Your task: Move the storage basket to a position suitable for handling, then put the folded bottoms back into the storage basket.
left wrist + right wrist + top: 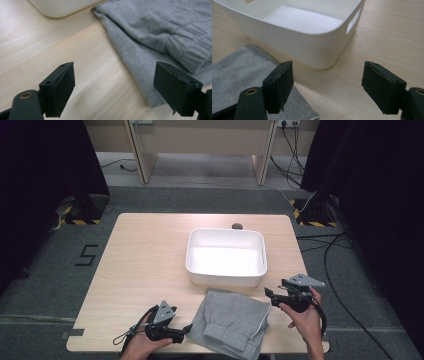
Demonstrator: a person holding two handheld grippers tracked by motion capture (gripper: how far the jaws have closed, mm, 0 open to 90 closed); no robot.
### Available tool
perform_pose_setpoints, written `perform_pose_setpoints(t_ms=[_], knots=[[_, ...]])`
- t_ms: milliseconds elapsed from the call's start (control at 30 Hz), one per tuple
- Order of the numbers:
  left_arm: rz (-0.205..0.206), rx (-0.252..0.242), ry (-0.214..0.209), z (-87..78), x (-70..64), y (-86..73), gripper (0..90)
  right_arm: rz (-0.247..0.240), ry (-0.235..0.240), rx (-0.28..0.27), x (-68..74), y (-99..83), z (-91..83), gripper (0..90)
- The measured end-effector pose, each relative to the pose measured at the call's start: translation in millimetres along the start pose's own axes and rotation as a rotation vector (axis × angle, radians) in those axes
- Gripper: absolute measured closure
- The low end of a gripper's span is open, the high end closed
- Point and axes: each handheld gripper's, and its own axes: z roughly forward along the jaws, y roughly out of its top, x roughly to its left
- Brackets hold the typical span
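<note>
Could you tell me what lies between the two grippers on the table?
In the high view, the folded grey garment lies between the left gripper and the right gripper, just in front of the white tub.

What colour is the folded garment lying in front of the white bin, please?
Grey: the folded garment shows best in the left gripper view.

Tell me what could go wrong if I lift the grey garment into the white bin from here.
The folded grey garment overhangs the table's near edge, so a one-sided pull could drag it off. It may unfold unless both open grippers, left and right, grip together. It lies against the white bin, which could get nudged.
</note>
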Motion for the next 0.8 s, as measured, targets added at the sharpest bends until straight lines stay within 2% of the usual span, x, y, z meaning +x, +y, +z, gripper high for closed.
perform_pose_setpoints(t_ms=[133,300,467,633,800], knots=[[-0.011,0.002,0.000,-4.3,1.4,-5.3,17.0,-0.005,0.008,0.016,0.5,-7.3,-0.9,25.8],[-0.009,0.031,0.013,-3.4,1.9,-10.2,17.0,-0.005,0.002,0.022,-4.4,-10.9,-2.5,26.2],[0.035,0.083,0.044,0.1,-1.1,-15.3,17.1,-0.006,0.009,0.049,-3.8,-17.1,-0.8,26.6],[0.049,0.070,0.022,-2.0,-7.8,-17.9,17.1,-0.018,0.008,0.067,0.0,-24.6,-0.7,26.7],[0.038,0.065,-0.017,0.7,-11.7,-17.3,17.0,-0.021,0.007,0.076,-0.2,-27.7,-0.4,26.9]])
